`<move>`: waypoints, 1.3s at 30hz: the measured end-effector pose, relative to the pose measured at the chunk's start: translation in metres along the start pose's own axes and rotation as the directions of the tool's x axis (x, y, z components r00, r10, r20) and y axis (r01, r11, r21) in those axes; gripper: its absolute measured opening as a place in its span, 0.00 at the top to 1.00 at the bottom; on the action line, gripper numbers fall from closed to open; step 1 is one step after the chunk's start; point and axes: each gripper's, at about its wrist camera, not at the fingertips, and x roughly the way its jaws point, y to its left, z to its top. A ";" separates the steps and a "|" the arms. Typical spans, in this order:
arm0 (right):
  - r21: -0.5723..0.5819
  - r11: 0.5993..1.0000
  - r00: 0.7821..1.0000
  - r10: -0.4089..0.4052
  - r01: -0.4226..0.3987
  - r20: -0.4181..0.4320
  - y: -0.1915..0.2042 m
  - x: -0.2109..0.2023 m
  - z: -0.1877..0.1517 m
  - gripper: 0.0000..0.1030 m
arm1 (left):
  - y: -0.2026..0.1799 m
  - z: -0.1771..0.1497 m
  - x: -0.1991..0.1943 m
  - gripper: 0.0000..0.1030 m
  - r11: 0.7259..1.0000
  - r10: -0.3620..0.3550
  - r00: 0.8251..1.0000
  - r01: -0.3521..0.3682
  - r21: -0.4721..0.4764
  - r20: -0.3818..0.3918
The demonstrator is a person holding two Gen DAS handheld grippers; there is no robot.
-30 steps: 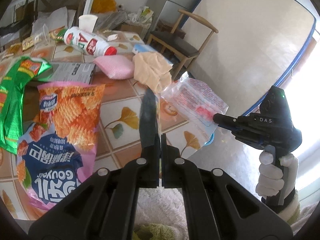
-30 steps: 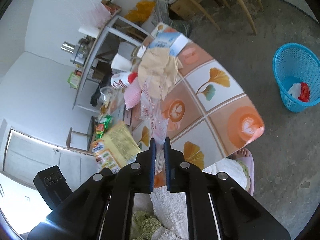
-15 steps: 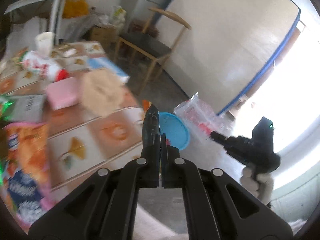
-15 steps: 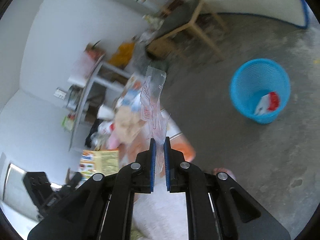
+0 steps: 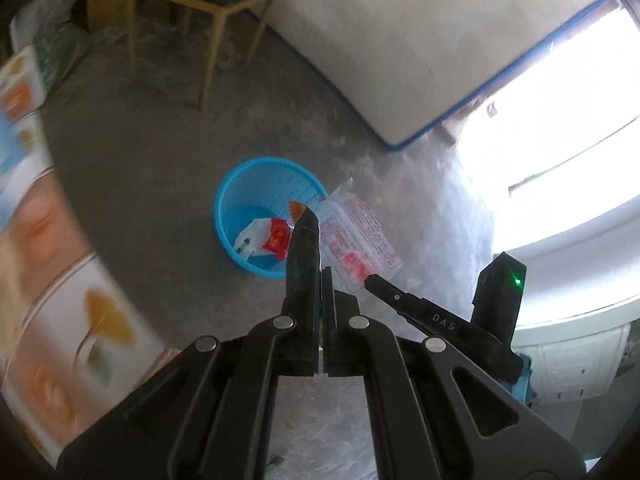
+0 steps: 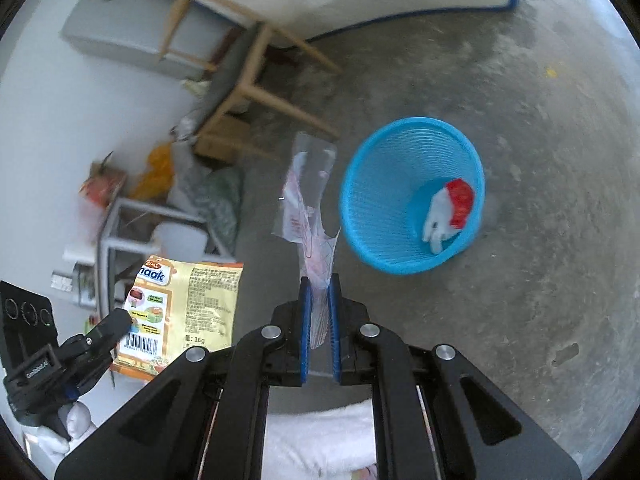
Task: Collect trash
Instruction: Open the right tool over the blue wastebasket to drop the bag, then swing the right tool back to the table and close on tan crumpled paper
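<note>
Right claw (image 6: 319, 280) pinches a clear wrapper (image 6: 308, 200) with red print, beside a blue basket (image 6: 412, 196) on the floor. Left claw (image 6: 120, 320) grips a yellow snack packet (image 6: 188, 300) reading "16g"; "DAS" marks the right one.

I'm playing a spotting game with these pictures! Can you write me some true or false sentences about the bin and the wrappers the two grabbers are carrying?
1. The blue basket stands on the floor. True.
2. The basket is empty. False: a red and white wrapper already lies inside it.
3. The right gripper has its fingers shut on a clear plastic bag. True.
4. The left gripper carries nothing. False: it is shut on a yellow snack packet.
5. The clear plastic bag is already down in the basket. False: it is held in the air beside the basket.
</note>
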 end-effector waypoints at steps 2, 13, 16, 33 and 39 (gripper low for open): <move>0.038 0.999 1.000 -0.019 0.019 -0.002 -0.011 0.015 0.012 0.91 | -0.005 0.018 0.030 1.00 0.999 0.020 1.000 -0.019 0.030 -0.024; 0.125 0.981 0.988 -0.153 0.151 0.004 -0.047 0.093 0.068 0.57 | -0.009 0.072 0.115 0.68 0.997 0.006 0.998 -0.012 0.083 0.069; 0.116 0.976 0.982 -0.186 0.183 0.016 -0.050 0.095 0.064 0.57 | -0.008 0.071 0.114 0.62 0.997 -0.010 0.996 0.003 0.077 0.088; -0.175 0.983 0.991 -0.030 0.053 0.132 0.047 -0.016 0.014 0.50 | 0.001 0.025 -0.095 0.52 0.983 -0.070 0.958 0.020 0.181 0.278; -0.437 0.899 0.991 0.086 -0.031 0.107 0.134 -0.051 -0.023 0.44 | 0.057 -0.034 -0.206 0.43 0.988 0.028 0.917 -0.086 0.130 0.398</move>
